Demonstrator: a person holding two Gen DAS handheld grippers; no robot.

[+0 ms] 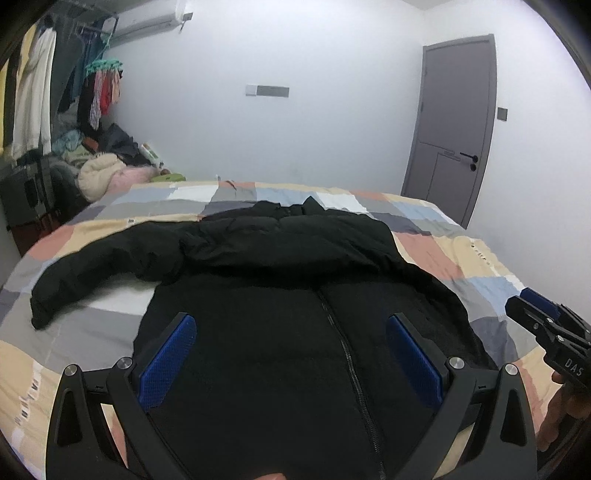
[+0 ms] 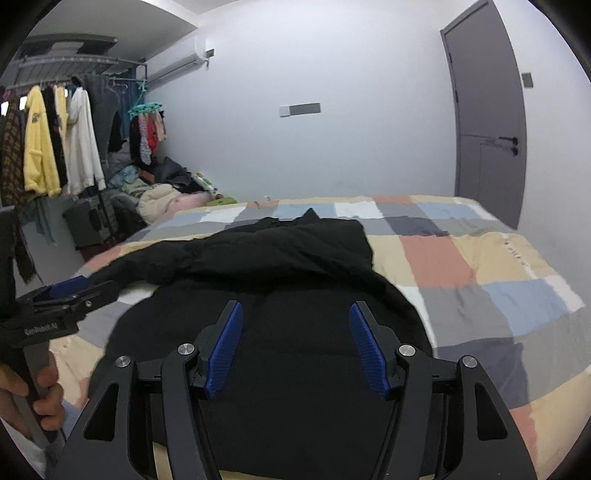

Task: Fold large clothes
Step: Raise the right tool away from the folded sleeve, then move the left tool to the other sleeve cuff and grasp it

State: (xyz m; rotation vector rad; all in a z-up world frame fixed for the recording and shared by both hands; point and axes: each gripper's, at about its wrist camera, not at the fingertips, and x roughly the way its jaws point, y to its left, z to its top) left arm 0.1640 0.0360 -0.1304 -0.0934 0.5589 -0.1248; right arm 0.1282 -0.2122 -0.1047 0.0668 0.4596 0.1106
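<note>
Bedroom, checked bedspread (image 1: 436,251): black jacket (image 1: 280,332) spread flat, frame centre. My left gripper (image 1: 291,363) & right gripper (image 2: 295,349) both released, empty, above hem. Risk: puffy fabric slips, zip (image 1: 343,347) snags pads.

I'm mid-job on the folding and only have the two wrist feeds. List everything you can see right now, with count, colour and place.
jacket: one, black, zipped, lying flat on the bed, one sleeve stretched out to the left.
bed cover: one, checked in peach, grey, blue and white, under the jacket.
door: one, grey, shut, in the right wall.
air conditioner: one, white, high on the back wall.
clothes rail: one, with yellow, white and dark garments hanging, left side of the room.
clothes pile: one heap, mixed colours, on the floor beyond the bed.
left tool: one, black with blue pads, open above the jacket's hem.
right tool: one, black with blue pads, open above the jacket.
</note>
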